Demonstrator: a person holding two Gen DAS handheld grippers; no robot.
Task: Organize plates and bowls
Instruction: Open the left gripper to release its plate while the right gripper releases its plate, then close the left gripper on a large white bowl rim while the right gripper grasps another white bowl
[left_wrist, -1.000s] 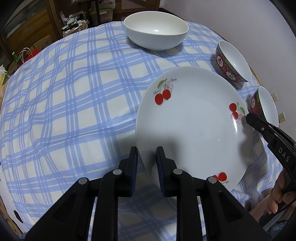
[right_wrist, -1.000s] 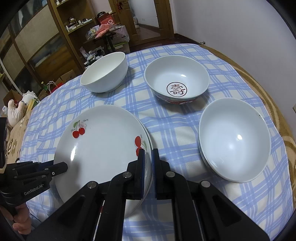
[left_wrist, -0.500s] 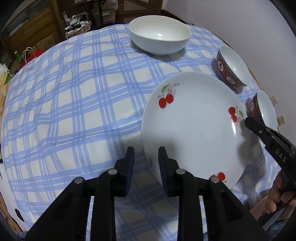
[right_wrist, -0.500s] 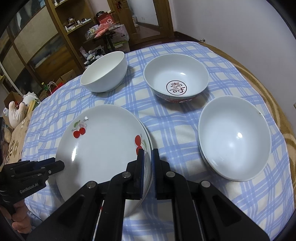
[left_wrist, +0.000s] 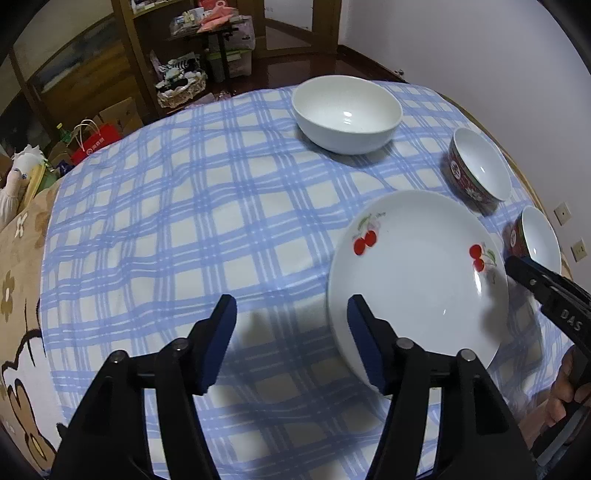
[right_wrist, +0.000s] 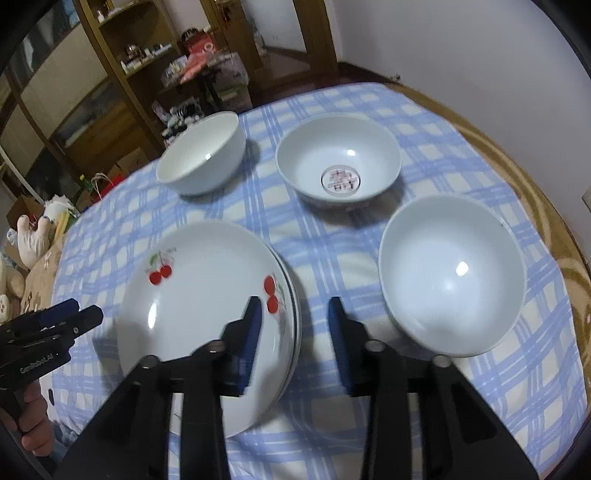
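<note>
A white plate with red cherries (left_wrist: 417, 280) lies on top of a plate stack (right_wrist: 207, 317) on the blue checked tablecloth. My left gripper (left_wrist: 291, 332) hovers at the plate's left rim. Its jaws are opening, and the rim sits just inside the right pad without being pressed. My right gripper (right_wrist: 295, 332) straddles the stack's right rim, jaws opening, pads clear of it. Each gripper also shows in the other's view: the right gripper (left_wrist: 546, 291) and the left gripper (right_wrist: 55, 321).
A plain white bowl (left_wrist: 347, 114) stands at the back. A red-sided bowl with a character inside (right_wrist: 338, 166) and a second red-sided bowl (right_wrist: 450, 273) sit right of the plates. The table edge (right_wrist: 546, 206) curves on the right. Shelves and clutter stand behind.
Both grippers' jaws have spread apart off the plate's rim. The left gripper has lifted and drawn back a little. The plate rests on the stack.
</note>
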